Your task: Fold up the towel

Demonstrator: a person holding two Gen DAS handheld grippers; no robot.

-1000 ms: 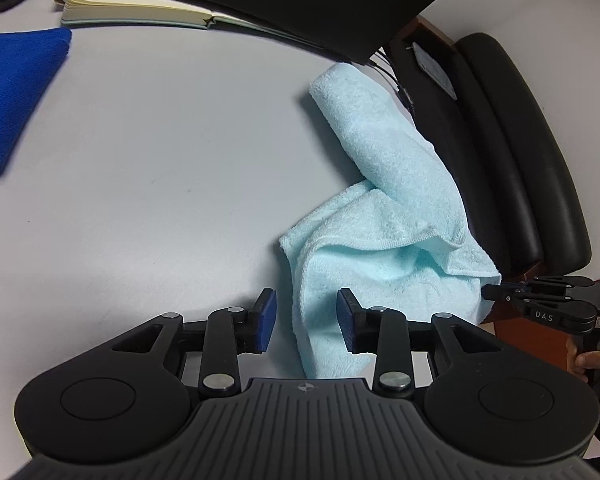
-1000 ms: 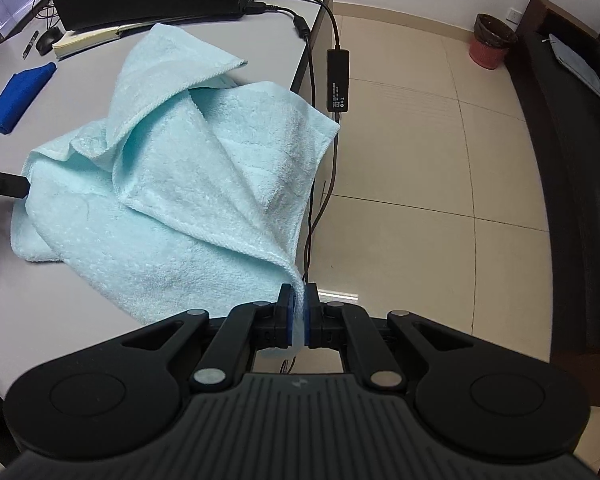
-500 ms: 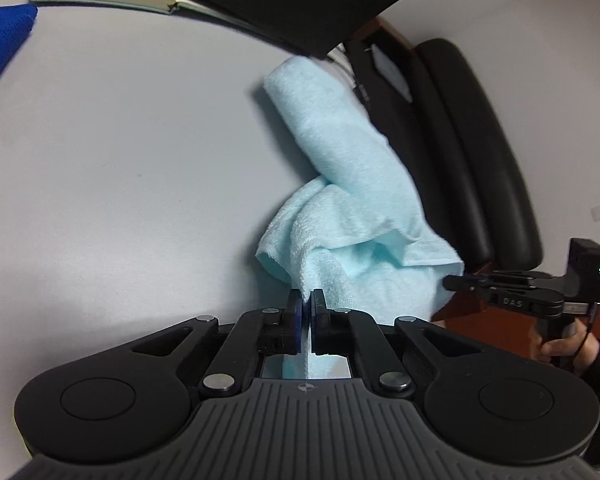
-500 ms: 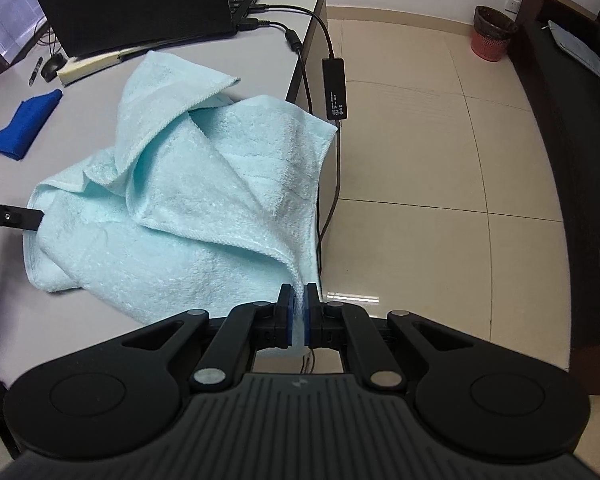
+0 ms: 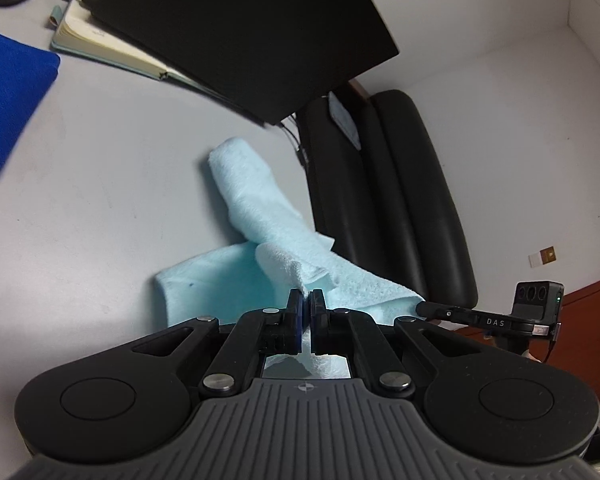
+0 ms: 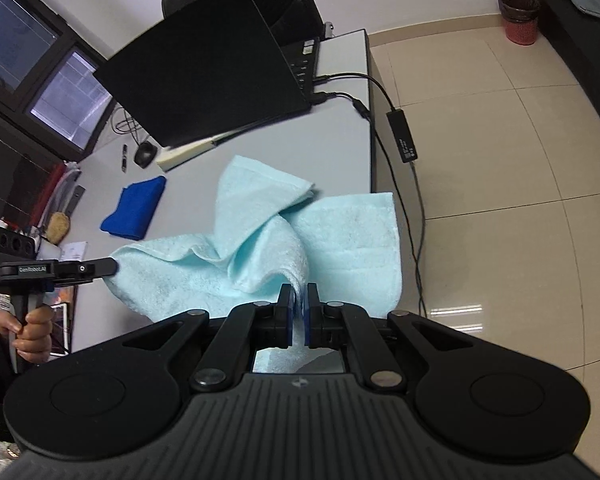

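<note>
My left claw pinches one corner of the light blue towel. My right claw pinches another. The towel sags between them onto the desk, beside the laptop.

A grey desk carries the towel just ahead of the gripper, a blue cloth far left, laptop beyond.
</note>
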